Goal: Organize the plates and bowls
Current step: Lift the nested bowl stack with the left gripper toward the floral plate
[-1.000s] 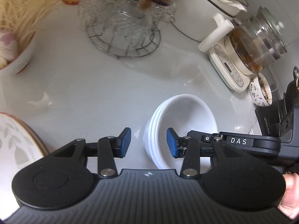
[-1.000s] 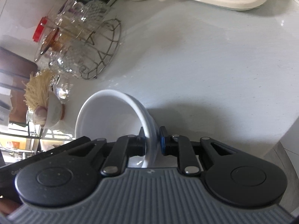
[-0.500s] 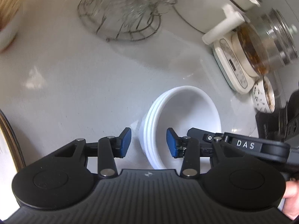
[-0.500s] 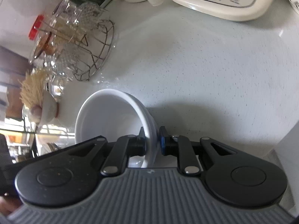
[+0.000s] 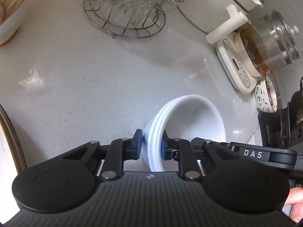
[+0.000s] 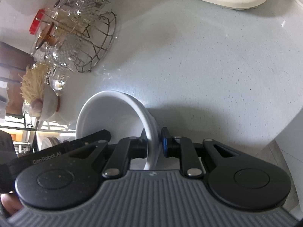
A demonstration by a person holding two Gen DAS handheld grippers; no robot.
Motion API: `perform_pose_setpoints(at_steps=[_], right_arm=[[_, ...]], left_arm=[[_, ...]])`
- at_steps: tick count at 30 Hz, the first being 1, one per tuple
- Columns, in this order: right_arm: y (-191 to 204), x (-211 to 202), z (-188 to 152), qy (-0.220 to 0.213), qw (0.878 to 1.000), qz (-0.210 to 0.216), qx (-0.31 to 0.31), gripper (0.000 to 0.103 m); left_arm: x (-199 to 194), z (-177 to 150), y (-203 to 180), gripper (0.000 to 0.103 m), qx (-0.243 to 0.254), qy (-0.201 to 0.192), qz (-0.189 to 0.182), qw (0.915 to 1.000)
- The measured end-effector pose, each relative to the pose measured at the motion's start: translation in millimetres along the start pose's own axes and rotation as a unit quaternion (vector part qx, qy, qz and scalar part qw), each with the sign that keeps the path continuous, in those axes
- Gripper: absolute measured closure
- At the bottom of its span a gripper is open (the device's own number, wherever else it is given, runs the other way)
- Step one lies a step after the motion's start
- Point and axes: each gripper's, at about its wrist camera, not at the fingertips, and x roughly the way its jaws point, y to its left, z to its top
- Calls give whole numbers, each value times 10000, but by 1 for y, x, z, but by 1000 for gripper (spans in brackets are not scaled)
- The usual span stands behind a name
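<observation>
Both the left gripper (image 5: 149, 143) and right gripper (image 6: 153, 145) are clamped on opposite rims of the nested bowls (image 5: 189, 121), well apart from the rack (image 5: 125, 24); placing them remains.

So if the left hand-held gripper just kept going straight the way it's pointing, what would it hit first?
Nothing new: the left hand-held gripper already straddles the rim of the stacked white bowls. Pushed further, it would drive them across the countertop, probably toward the wire rack of glassware, though depth is hard to judge.
</observation>
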Motion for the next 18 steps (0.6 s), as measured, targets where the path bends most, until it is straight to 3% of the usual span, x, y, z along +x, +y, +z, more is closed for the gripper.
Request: perform_pose_setpoints(at_steps=[8, 18], right_arm=[[9, -16, -8, -181, 9998, -35, 83, 86], [33, -52, -12, -520, 9980, -100, -335, 85]], left_arm=[[-15, 1, -6, 81, 207, -39, -98, 9997], [-54, 3, -11, 81, 211, -135, -347, 9991]])
